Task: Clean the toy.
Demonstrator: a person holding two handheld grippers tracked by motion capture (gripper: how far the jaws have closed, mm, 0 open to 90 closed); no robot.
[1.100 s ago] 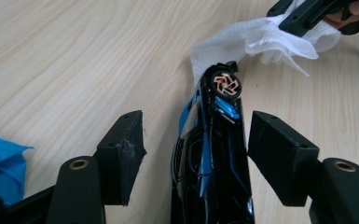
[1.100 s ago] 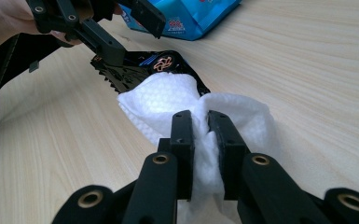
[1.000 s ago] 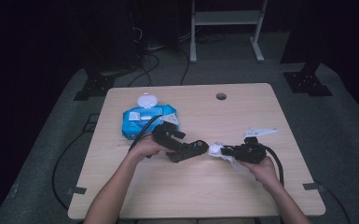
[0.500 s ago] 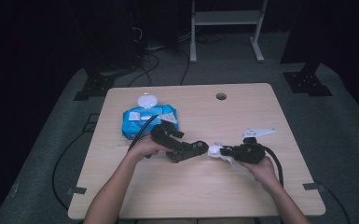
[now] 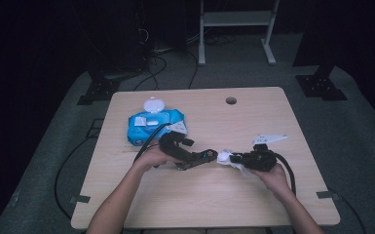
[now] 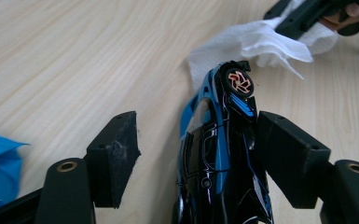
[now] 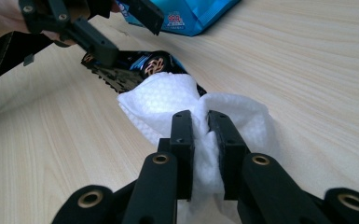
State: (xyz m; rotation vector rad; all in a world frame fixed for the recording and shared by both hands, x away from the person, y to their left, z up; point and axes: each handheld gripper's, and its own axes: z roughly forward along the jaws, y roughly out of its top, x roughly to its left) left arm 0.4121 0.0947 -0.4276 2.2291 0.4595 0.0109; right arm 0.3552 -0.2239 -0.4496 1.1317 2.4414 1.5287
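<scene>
Big pale wood-grain counter point(image 5: 272, 195) under me, matte and flat, and the blue glossy wipes pack point(image 5: 148, 127) sits off to the far left with its round white lid flipped up. Down at the middle is the toy car point(image 6: 219, 154), a slick black and blue plastic shell lying on its side, its long axis running from my left hand-held gripper point(image 6: 196, 154) straight toward the right one, with an orange-spoked wheel at the far end. My left hand-held gripper's jaws have just been opening; the car lies between them, leaning against the one pad, the other standing clear with bare wood in the gap, so I'd call that loosened, not clamped. My right hand-held gripper point(image 7: 200, 123) is closed hard on the white wipe point(image 7: 168, 100), soft, dimpled, bunched into folds, and its front flap touches the car's wheel end. Right hand is the nearer one to that end, so I reckon the rub goes along the car's length
</scene>
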